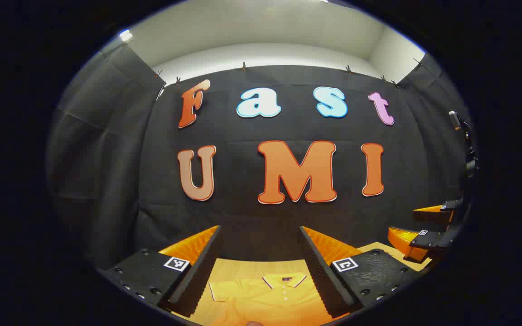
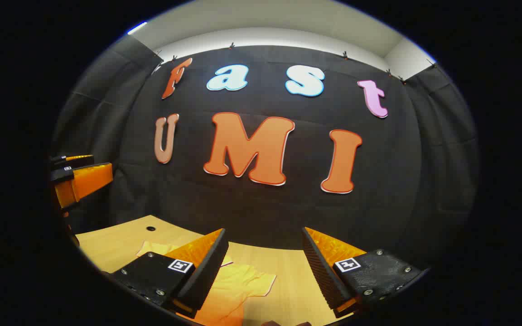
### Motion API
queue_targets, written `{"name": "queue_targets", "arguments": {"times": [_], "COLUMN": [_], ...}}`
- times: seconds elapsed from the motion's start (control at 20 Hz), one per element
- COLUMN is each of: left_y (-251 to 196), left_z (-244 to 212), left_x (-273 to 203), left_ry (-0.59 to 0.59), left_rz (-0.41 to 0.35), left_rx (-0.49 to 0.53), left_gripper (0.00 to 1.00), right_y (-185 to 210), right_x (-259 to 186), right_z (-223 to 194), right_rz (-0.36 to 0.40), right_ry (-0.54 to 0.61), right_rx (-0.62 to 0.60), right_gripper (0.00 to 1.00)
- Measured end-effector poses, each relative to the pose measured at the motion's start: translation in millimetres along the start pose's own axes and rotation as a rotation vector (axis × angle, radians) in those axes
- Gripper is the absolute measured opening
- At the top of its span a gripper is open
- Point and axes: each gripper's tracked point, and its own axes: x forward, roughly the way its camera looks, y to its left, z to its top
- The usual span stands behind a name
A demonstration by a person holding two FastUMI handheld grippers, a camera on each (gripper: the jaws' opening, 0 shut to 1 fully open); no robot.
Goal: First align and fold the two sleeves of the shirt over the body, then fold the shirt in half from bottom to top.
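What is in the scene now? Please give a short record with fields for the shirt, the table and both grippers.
shirt: yellow shirt, flat on the table, collar toward the booth wall, sleeve spread out
table: light wood table
left gripper: open, above the shirt, holding nothing
right gripper: open, above the sleeve, holding nothing
folding: not yet begun

Both views are dim overall, with warm light falling on the table (image 1: 252,267) at six o'clock. A small bright lamp (image 1: 125,35) glares at eleven o'clock in the left gripper view; a pale ceiling strip (image 2: 261,34) glows at twelve in the right gripper view. Fisheye distortion bends the wall's edges strongly toward three and nine o'clock. Focus stays fairly sharp centrally, softening at the rims.
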Motion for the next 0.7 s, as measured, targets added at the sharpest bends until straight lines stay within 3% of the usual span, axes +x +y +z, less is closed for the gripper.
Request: {"name": "queue_targets", "arguments": {"times": [0.3,0.7], "left_y": [3,35], "left_z": [-5,-22], "left_x": [17,20], "left_ry": [0.007,0.039], "left_rz": [-0.083,-0.068], "left_rx": [-0.004,-0.011], "left_gripper": [0.98,0.98], "right_y": [-8,-2], "right_x": [8,19], "right_z": [-13,-17], "right_rz": [-0.119,-0.161], "right_ry": [0.066,0.100], "right_rx": [0.060,0.044], "right_gripper": [0.98,0.98]}}
